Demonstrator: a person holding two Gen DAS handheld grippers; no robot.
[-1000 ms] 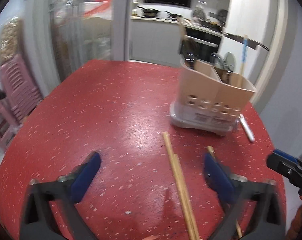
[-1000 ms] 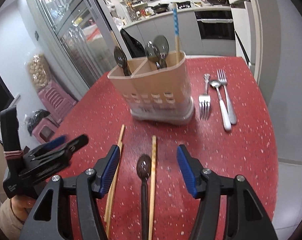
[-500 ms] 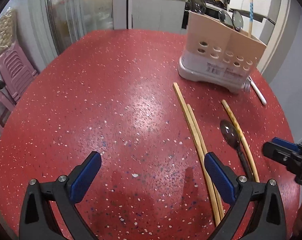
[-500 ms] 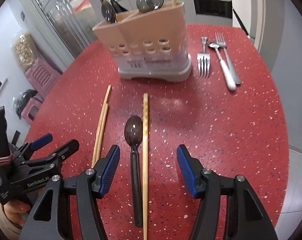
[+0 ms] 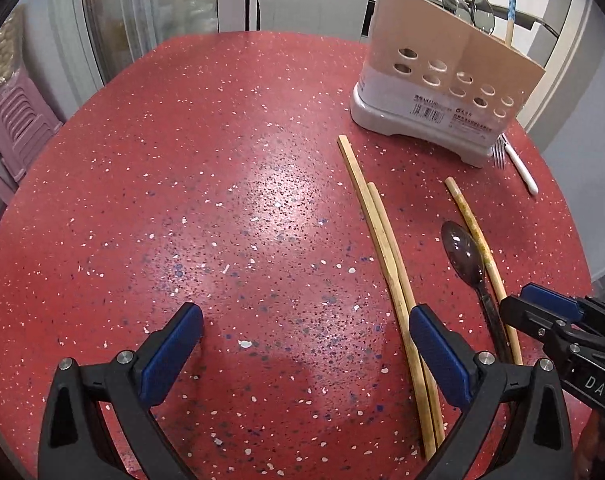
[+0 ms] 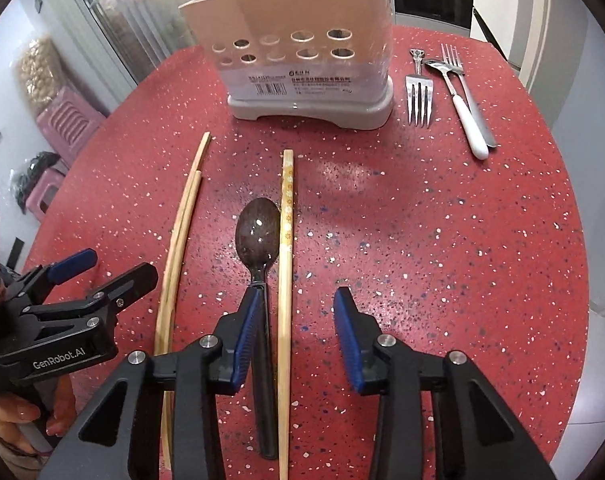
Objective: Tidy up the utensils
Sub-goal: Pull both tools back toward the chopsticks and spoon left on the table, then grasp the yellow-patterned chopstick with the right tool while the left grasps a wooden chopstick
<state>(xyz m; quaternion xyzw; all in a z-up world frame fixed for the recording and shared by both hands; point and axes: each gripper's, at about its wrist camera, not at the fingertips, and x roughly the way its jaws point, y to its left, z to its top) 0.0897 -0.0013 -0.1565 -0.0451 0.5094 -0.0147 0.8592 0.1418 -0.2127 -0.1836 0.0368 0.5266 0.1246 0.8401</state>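
Observation:
A dark spoon [image 6: 258,236] and a patterned chopstick [image 6: 286,240] lie side by side on the red table [image 6: 442,240]. Both run between the fingers of my right gripper [image 6: 298,308], whose jaws are closing. Its left pad is beside the spoon handle and the right pad stands apart. My left gripper [image 5: 302,332] hangs wide open over bare table. A pair of plain wooden chopsticks [image 5: 378,232] passes under its right finger. The beige utensil holder [image 6: 302,52] stands beyond with spoons and a chopstick in it.
To the right of the holder lie a fork [image 6: 418,96], a white-handled spoon [image 6: 466,120] and another fork. Pink stools [image 5: 18,128] stand off the table's left edge. A hand [image 6: 18,420] holds the left gripper at the lower left.
Both grippers have sunk toward the table and tipped further down. The right jaws have narrowed around the spoon handle and the patterned chopstick. The left jaws stay wide.

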